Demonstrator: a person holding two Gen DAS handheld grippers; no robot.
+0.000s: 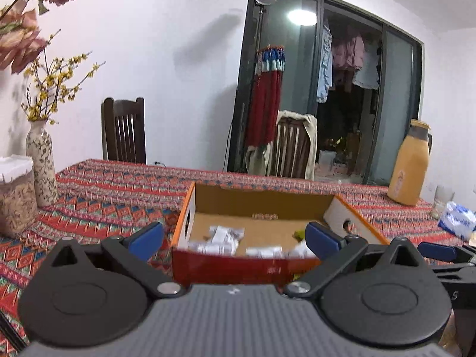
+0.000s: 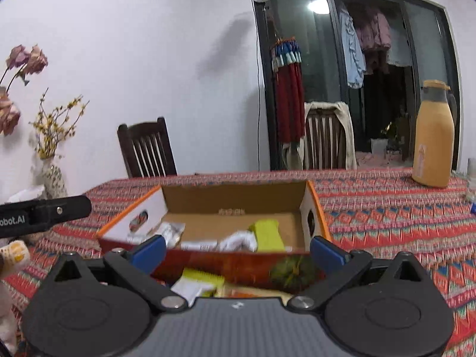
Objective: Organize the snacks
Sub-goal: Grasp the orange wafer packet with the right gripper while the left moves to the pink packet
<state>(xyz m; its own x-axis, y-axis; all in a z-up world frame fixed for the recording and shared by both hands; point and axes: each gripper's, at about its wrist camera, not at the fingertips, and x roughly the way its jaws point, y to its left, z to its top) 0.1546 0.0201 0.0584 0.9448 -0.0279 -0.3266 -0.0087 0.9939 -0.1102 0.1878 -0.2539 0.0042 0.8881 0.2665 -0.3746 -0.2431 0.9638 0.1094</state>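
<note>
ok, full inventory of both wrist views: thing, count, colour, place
cardboard box: 1, brown inside, orange rim, table centre
white packets: several, in box
yellow-green packet: 1, in box
packet: 1, white and yellow-green, in front of box
tablecloth: 1, red patterned
flask: 1, tan, table far right
vase: 1, floral, yellow twigs, table left
jar: 1, clear, by vase
chairs: 2, dark wood, behind table
left gripper: open, empty
right gripper: open, empty
</note>
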